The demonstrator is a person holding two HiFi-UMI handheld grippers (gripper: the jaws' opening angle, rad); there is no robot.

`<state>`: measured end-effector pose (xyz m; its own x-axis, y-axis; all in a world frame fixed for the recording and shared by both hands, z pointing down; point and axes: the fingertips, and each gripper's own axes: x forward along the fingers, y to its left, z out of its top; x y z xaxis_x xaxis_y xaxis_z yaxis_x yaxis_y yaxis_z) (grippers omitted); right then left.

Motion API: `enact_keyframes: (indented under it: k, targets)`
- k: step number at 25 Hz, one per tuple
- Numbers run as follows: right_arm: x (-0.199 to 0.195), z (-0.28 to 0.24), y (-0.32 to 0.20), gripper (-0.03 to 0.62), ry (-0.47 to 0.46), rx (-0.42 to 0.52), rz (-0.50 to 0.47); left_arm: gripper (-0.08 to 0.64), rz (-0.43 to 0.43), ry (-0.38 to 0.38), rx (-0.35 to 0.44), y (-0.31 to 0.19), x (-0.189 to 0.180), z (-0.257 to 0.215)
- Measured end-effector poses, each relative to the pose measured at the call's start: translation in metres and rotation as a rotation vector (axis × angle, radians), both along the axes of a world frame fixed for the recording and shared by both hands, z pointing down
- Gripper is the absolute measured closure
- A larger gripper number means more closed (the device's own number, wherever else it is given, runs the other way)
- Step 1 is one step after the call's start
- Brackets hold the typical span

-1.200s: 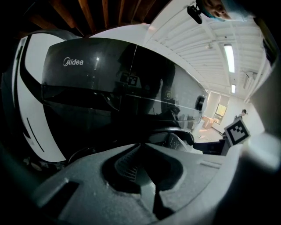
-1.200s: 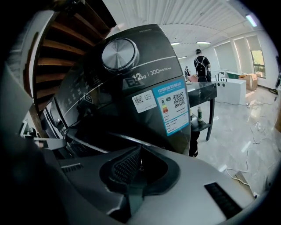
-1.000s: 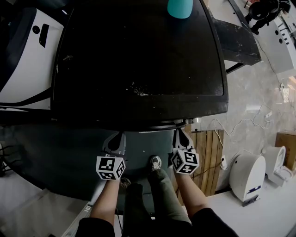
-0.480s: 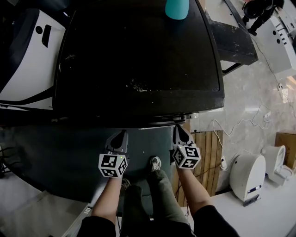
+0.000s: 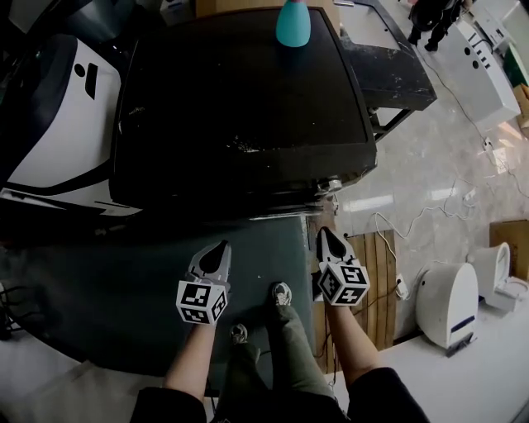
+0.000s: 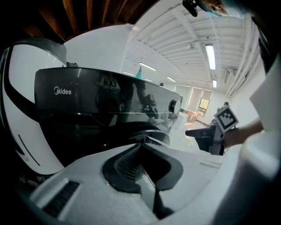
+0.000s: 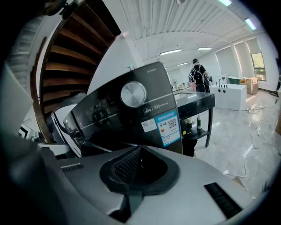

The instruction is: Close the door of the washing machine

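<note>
The black washing machine (image 5: 240,107) stands in front of me, seen from above in the head view. Its front panel with the round dial (image 7: 133,93) and a blue label (image 7: 169,127) shows in the right gripper view. A chrome rim (image 6: 153,134) curves below the panel; whether the door is closed is hidden. My left gripper (image 5: 216,248) and right gripper (image 5: 324,234) hang side by side a short way before the front edge. Both are shut with nothing between the jaws and touch nothing. The left gripper (image 6: 141,145) faces the dark front, and the right gripper (image 7: 140,149) faces the dial corner.
A teal object (image 5: 293,23) stands on the machine's top at the back. A white machine (image 5: 50,140) is at the left, a black table (image 5: 388,58) at the right. A wooden pallet (image 5: 376,273), cables (image 5: 413,215) and a white appliance (image 5: 450,301) lie on the right floor. My shoes (image 5: 282,293) are below.
Both grippers have risen and drawn back from under the machine's front edge, and a gap now shows between them and it. The jaws stayed shut.
</note>
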<state>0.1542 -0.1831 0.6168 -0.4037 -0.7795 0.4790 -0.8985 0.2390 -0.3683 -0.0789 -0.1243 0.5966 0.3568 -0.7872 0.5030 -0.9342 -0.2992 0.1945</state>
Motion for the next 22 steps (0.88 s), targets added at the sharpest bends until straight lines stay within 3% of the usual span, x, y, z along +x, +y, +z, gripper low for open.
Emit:
enact_keyframes:
  k: [14,19,22]
  targets:
    - [0.017,-0.120,0.150,0.591,0.055,0.149,0.138,0.549,0.154,0.079,0.096,0.117,-0.016,-0.101]
    - [0.008,-0.161,0.198,0.592,0.062,0.210,0.160,0.549,0.231,0.037,0.149,0.161,-0.029,-0.139]
    - [0.000,-0.186,0.225,0.592,0.066,0.251,0.164,0.549,0.233,0.028,0.182,0.186,-0.040,-0.156]
